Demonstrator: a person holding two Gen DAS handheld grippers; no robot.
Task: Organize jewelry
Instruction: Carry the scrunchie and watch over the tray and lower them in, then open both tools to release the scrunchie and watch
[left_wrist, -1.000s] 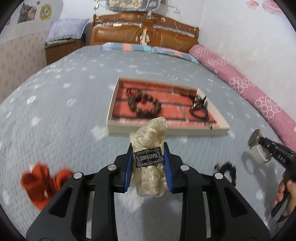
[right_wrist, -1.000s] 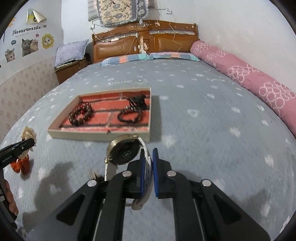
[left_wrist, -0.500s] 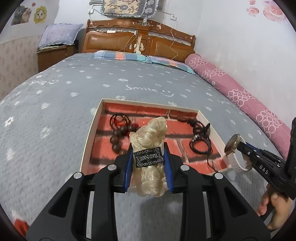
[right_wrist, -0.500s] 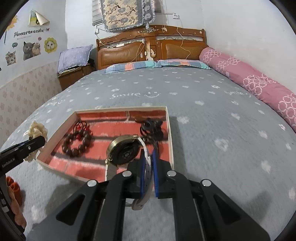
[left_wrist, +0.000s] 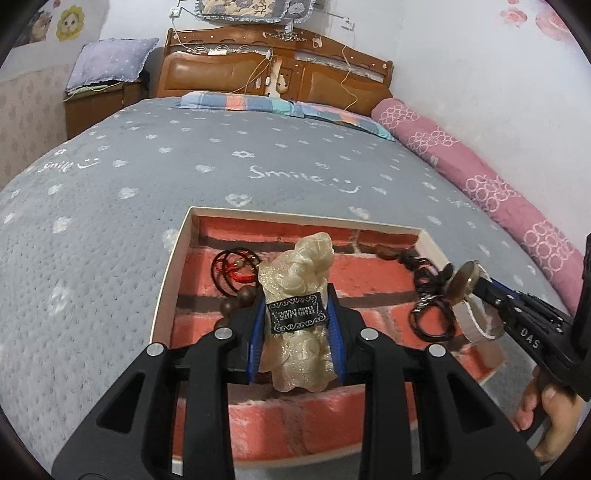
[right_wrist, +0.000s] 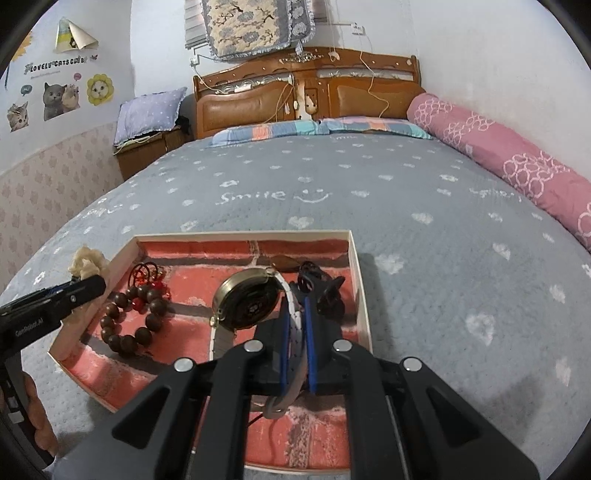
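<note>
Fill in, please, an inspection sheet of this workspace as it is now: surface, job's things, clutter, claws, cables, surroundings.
Surface: grey quilted bedspread with white hearts and "Smile" script.
Job's things: shallow cream-walled tray with red brick-print lining lies on it; inside, dark wooden bead bracelet, red cord loops, black cord jewellery.
Clutter: nothing seen.
Claws: left claw shut on cream gauze hair scrunchie with black label, over the tray; right claw shut on the white strap of a brass-cased wristwatch, over the tray.
Cables: thin wires hang on the wooden headboard.
Surroundings: pink patterned bolster, cat stickers, nightstand.
</note>
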